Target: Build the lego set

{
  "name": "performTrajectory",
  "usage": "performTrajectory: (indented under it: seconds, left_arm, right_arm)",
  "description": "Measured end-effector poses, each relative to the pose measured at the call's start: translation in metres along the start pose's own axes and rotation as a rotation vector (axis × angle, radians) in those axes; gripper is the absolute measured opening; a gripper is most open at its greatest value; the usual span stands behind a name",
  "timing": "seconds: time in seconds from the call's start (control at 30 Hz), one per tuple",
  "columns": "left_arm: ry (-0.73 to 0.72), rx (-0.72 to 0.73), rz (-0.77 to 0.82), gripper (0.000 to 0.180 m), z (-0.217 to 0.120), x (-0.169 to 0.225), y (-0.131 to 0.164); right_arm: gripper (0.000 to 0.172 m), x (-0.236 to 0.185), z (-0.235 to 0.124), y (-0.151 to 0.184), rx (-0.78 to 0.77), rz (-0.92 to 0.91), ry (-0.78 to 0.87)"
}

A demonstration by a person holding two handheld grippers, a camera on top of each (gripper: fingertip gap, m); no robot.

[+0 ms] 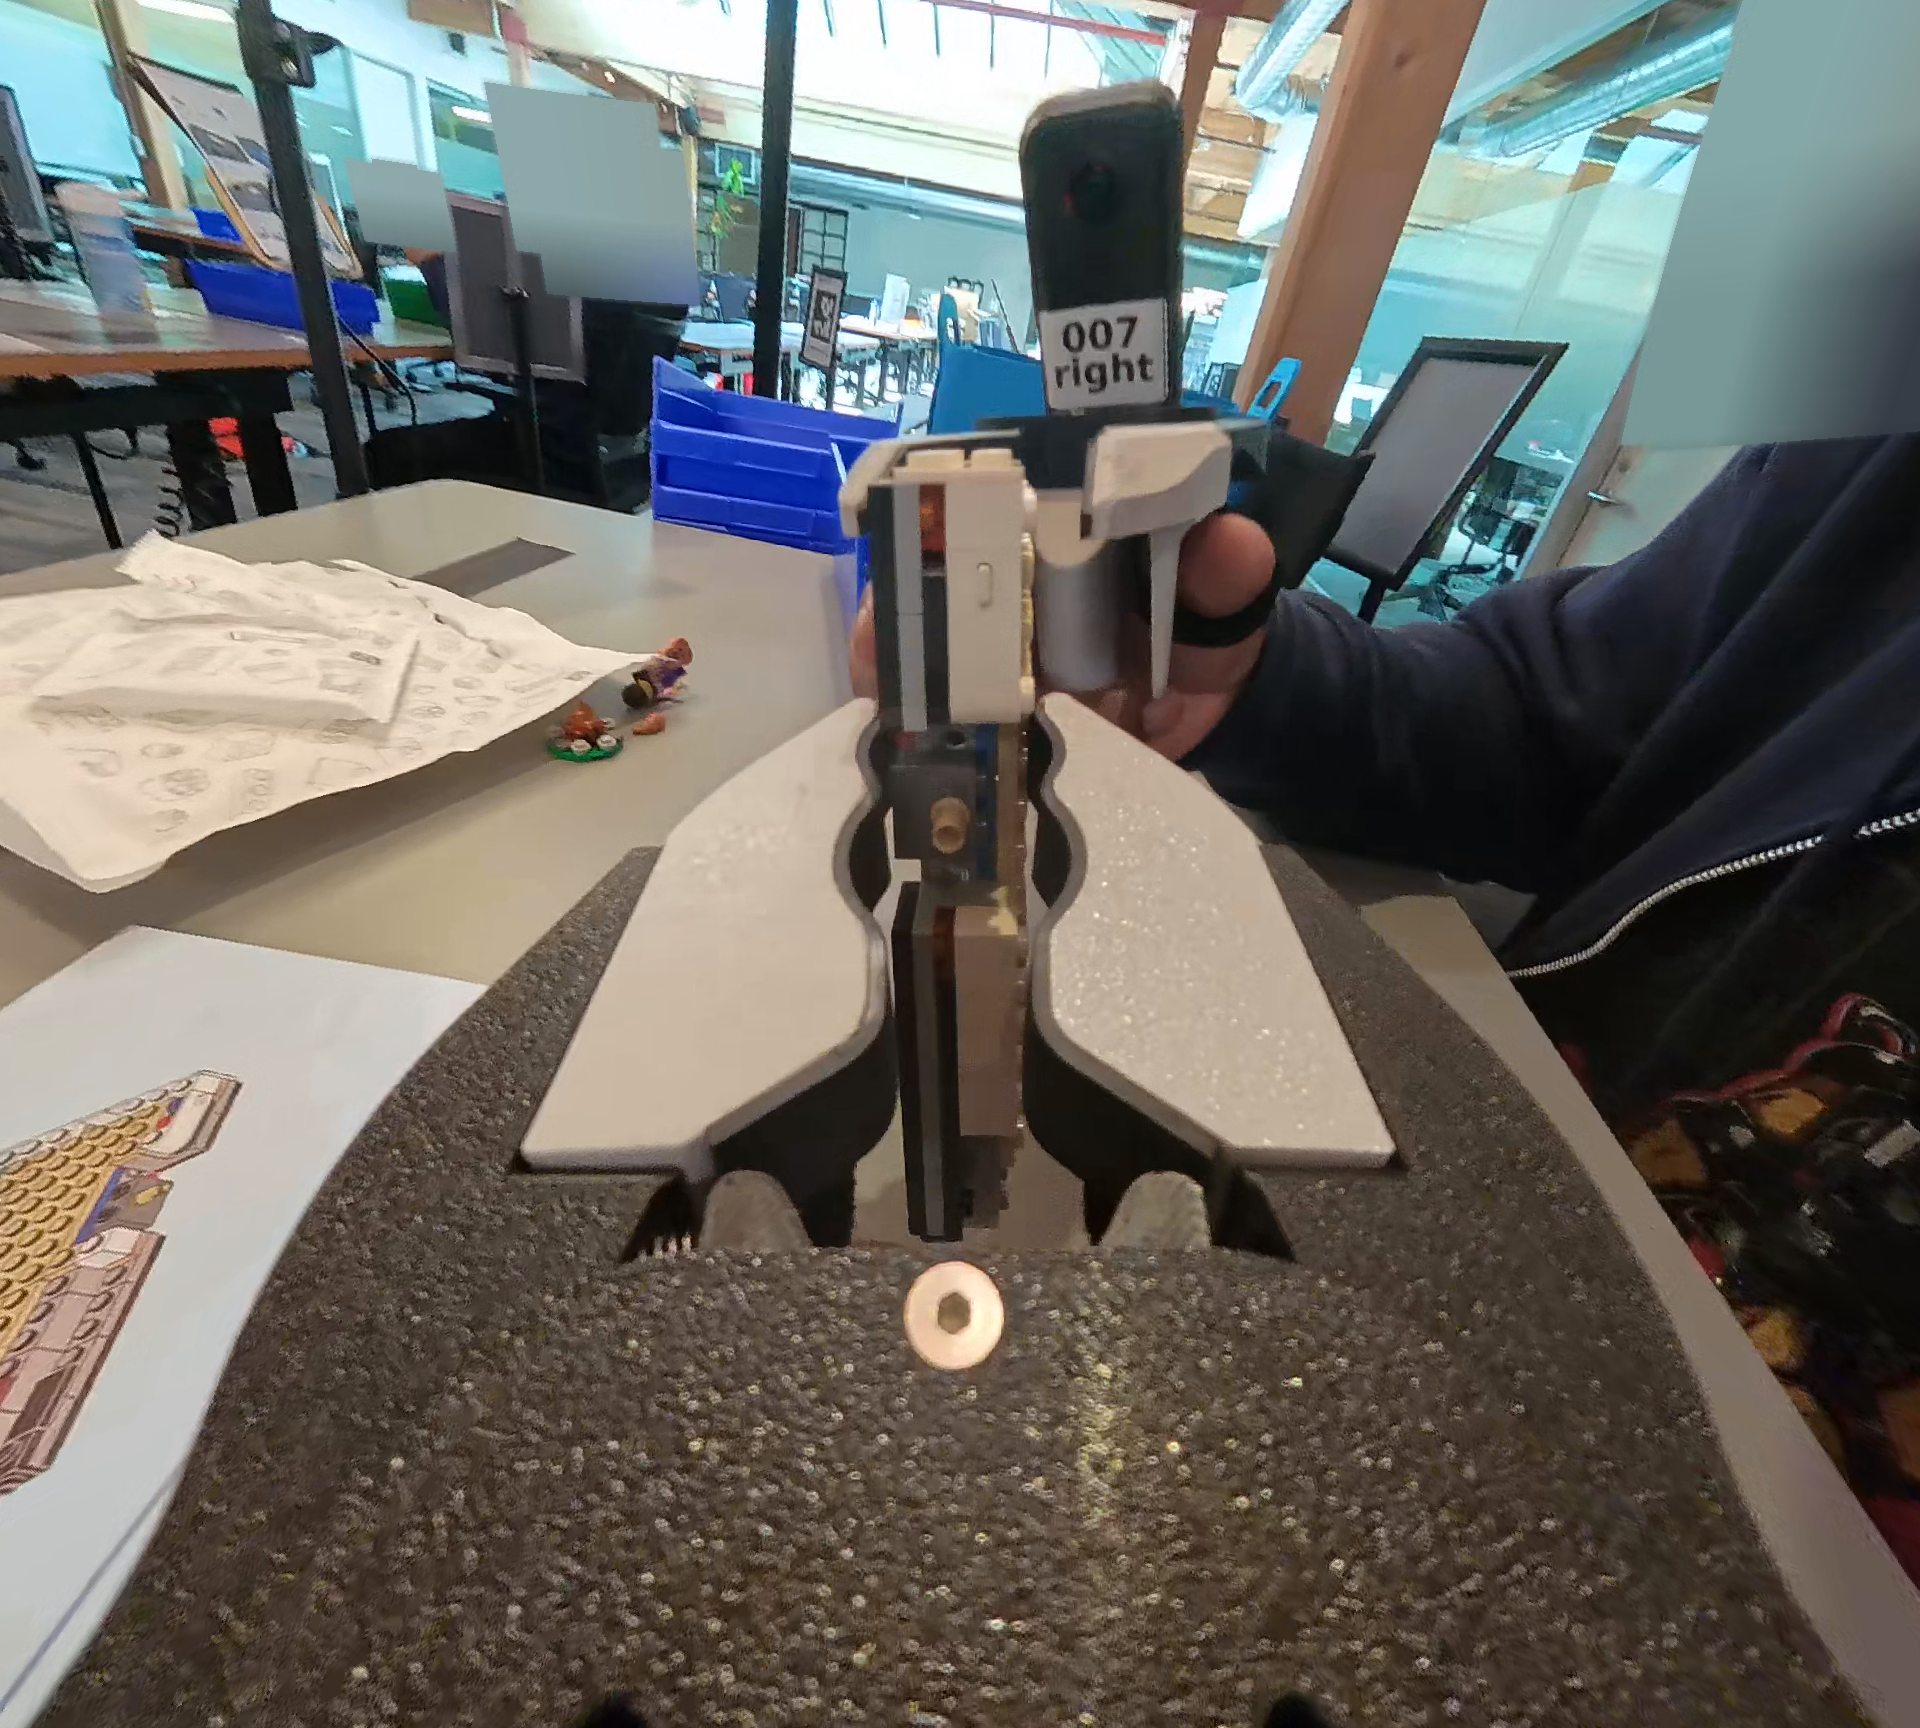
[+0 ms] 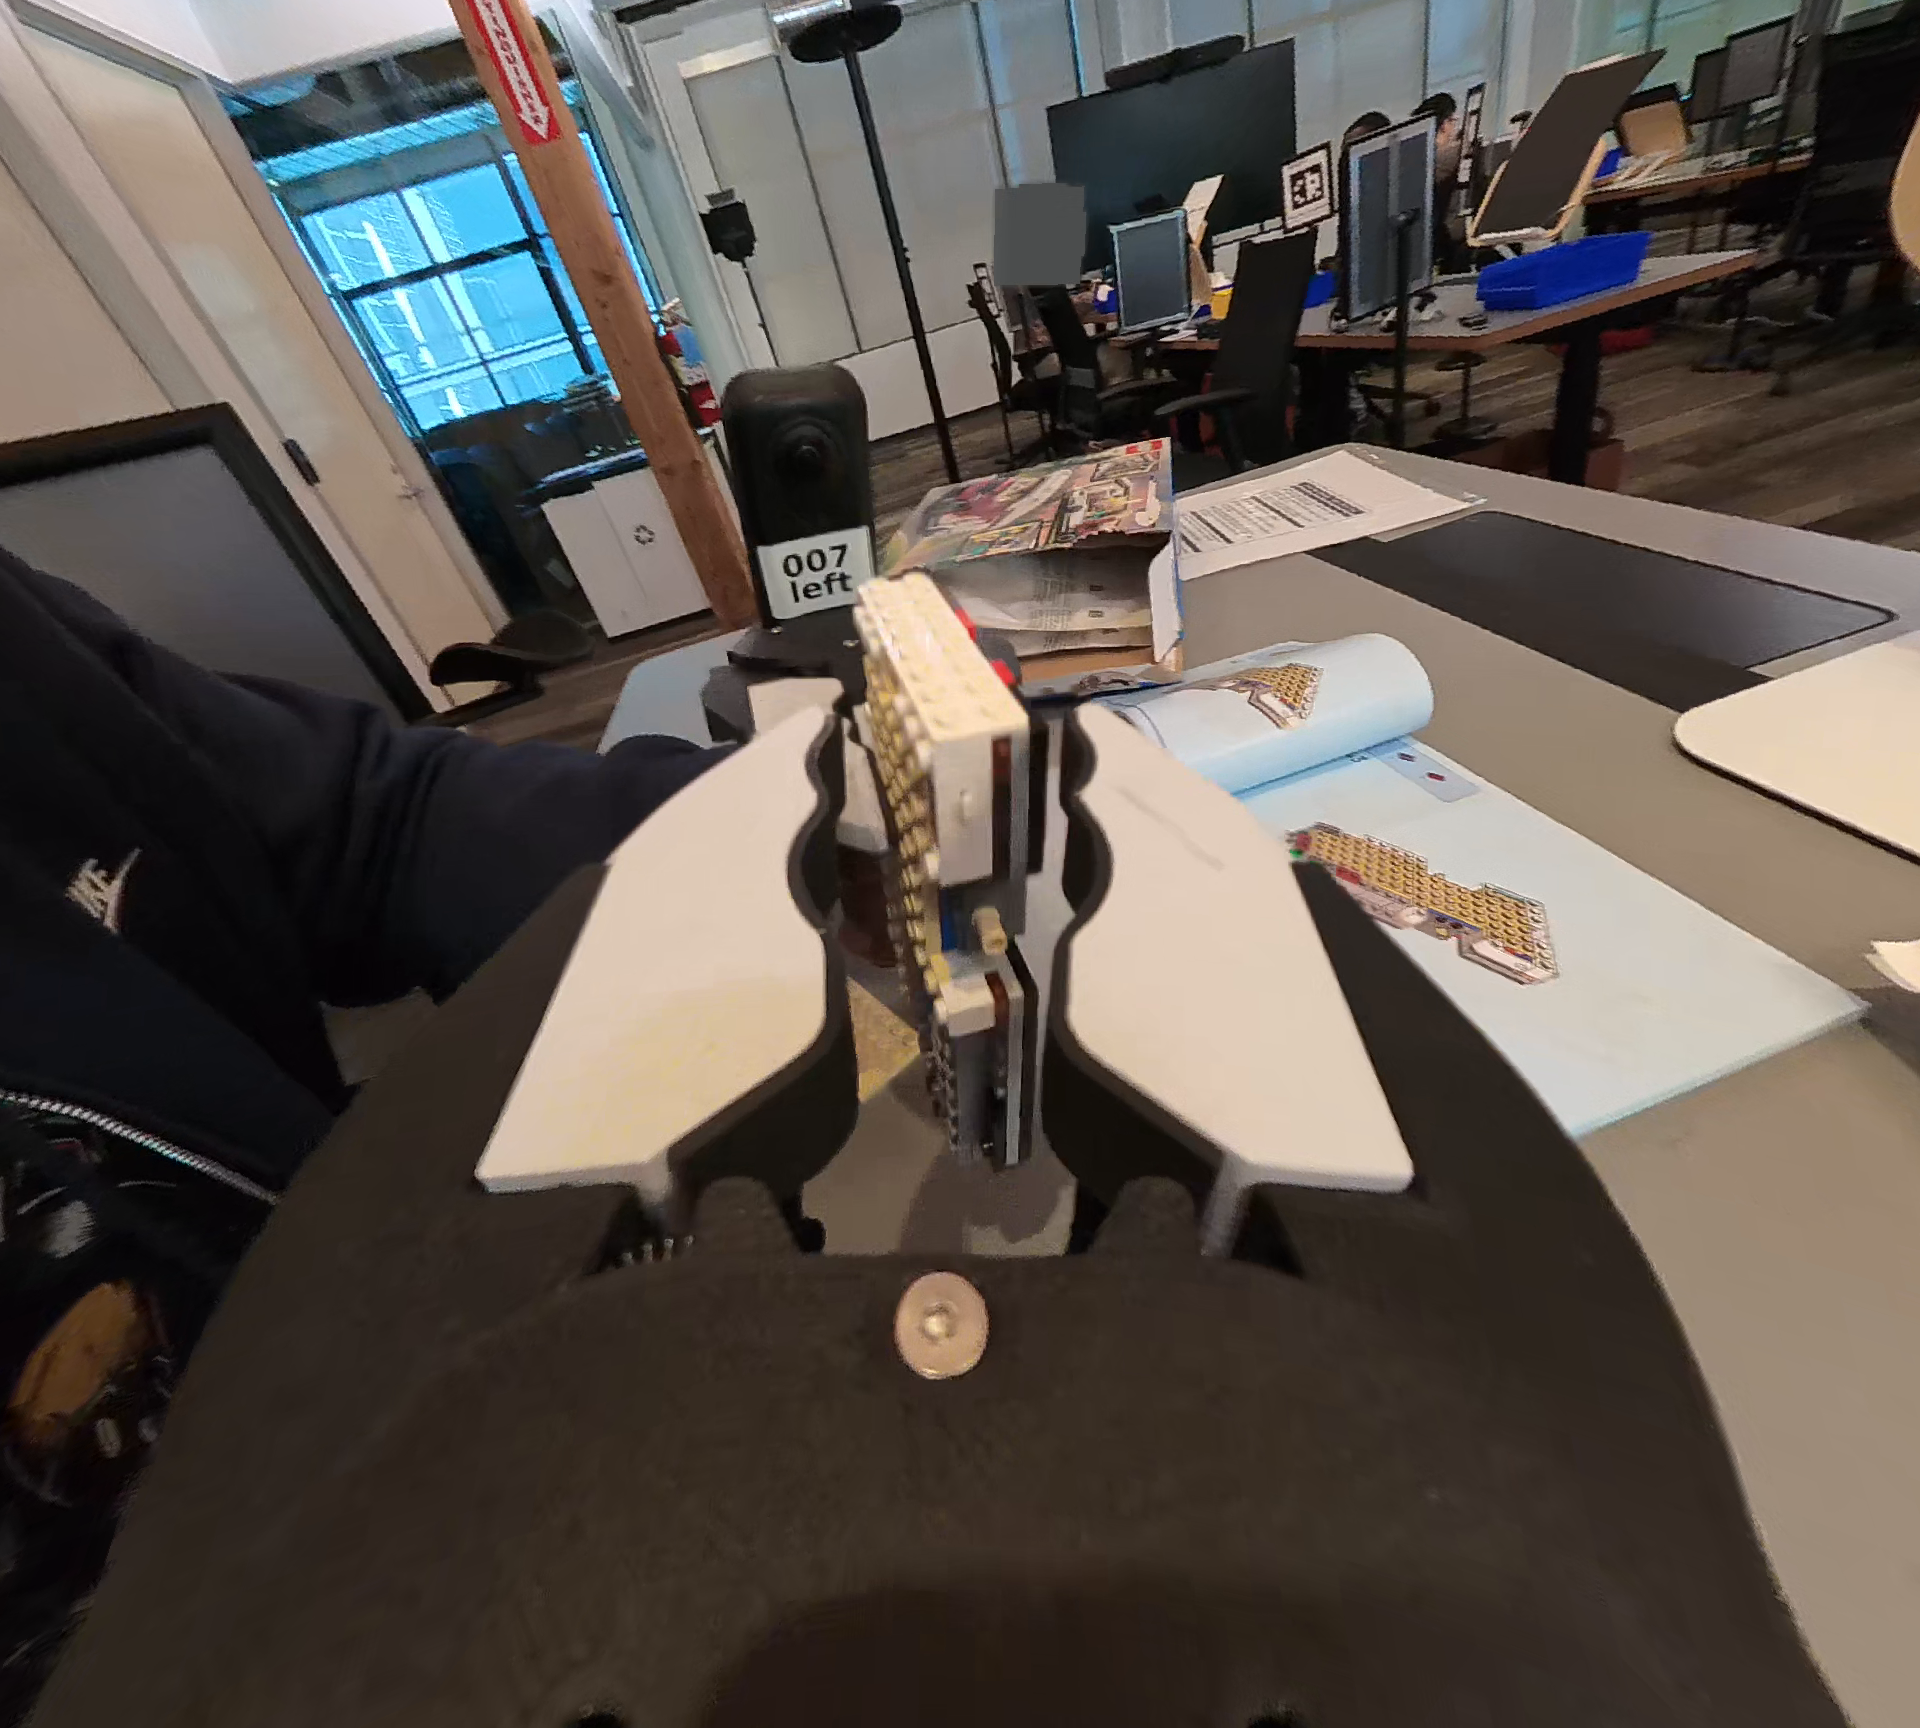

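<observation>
The brick-built slab, a flat assembly of white, grey, black and tan toy bricks, stands on edge in the air above the grey table, caught between 2 hand-held grippers that face each other. The left gripper is clenched on its lower part, both white fingers pressed against the slab's faces. The right gripper straddles the other end with its jaws wider, and a narrow gap shows on at least 1 side, so it reads as released around the slab, not gripping. The slab is probably light and stiff, yet likely to split along its press-fit seams if twisted; its smooth plastic may slip, so the flat broad faces near the thick middle look the safest place to squeeze, away from the protruding tan peg. On the table lie 1 open instruction booklet, 1 torn cardboard box, 1 printed sheet, 1 crumpled paper bag, and about 3 small loose toy pieces. A hand in a dark sleeve holds the right gripper.
</observation>
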State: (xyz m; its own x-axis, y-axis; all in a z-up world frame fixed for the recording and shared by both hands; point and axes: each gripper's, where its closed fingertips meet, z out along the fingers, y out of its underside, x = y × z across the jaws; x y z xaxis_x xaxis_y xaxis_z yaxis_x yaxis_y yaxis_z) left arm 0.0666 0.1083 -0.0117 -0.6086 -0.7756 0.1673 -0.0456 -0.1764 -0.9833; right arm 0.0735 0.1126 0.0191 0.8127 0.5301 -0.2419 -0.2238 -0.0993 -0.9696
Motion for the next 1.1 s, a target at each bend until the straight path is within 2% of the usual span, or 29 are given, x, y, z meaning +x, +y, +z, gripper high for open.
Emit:
performTrajectory:
  seconds: [0.33, 0.6, 1.1]
  left_arm:
    - [0.031, 0.020, 0.067, 0.023, 0.001, 0.012, -0.001]
    - [0.032, 0.005, 0.111, 0.023, 0.000, 0.016, 0.000]
    - [0.047, -0.004, 0.062, 0.023, 0.001, 0.017, 0.002]
  right_arm:
    - [0.028, -0.009, 0.001, 0.007, 0.015, -0.040, -0.027]
    - [0.027, -0.014, -0.001, 0.009, 0.016, -0.072, -0.057]
    - [0.026, -0.013, -0.002, 0.010, 0.027, -0.045, -0.086]
